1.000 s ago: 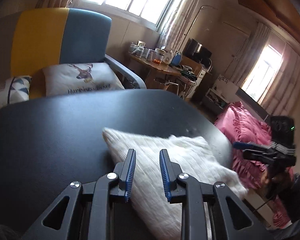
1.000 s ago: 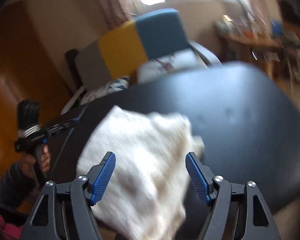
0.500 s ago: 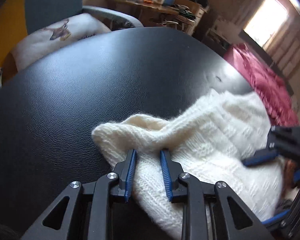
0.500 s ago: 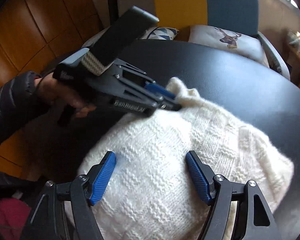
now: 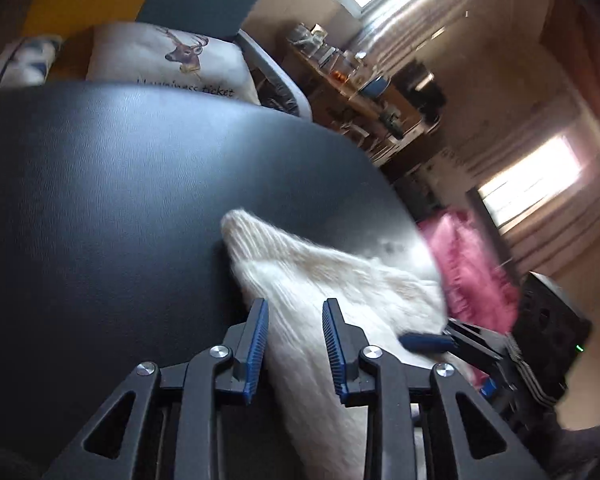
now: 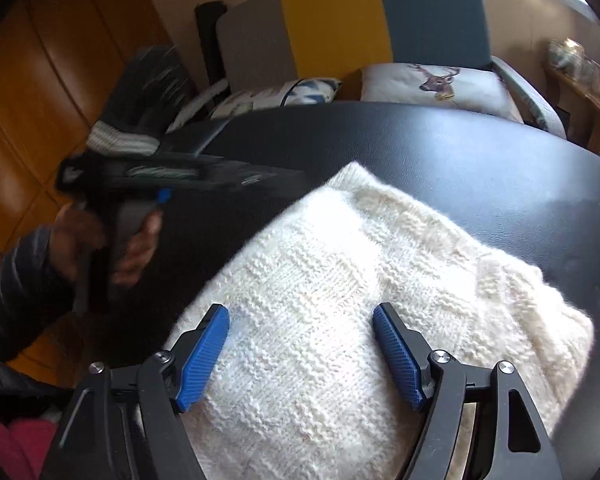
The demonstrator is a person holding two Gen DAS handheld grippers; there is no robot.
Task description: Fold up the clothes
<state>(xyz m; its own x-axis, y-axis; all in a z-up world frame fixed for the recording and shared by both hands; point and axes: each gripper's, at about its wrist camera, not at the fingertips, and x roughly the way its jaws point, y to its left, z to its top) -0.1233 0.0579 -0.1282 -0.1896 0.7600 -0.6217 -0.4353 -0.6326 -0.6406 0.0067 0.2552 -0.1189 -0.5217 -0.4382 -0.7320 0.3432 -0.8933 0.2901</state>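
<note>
A cream knitted garment [image 6: 324, 320] lies folded on a round black table [image 6: 480, 168], at the near edge of the tabletop, its bulk reaching toward the near right rim. One pointed corner of the knit projects toward the centre of the table; the remainder of the surface is bare black leatherette.

Left gripper [image 5: 294, 344]: blue-padded jaws narrow and opening at this moment. The knit lies below and between the fingers; the pads do not appear to press on it. From the right wrist view the same gripper [image 6: 300, 178] is blurred, over the left side of the table, carried by a hand [image 6: 112, 244] in a dark striped sleeve [image 6: 16, 292].

Right gripper [image 6: 300, 354]: jaws wide, poised over the middle of the folded knit, nothing pinched between the pads. In the left wrist view its blue fingertips [image 5: 424, 342] sit at the garment's right edge.

Beyond the far rim of the table stands an armchair [image 6: 380, 20] in grey, yellow and teal panels, carrying a deer-print cushion [image 6: 436, 84] and a blue-patterned cushion [image 6: 276, 96]. A pink ruffled cloth [image 5: 468, 276] lies past the table's right edge. A cluttered wooden side table [image 5: 352, 80] stands by the curtained window.
</note>
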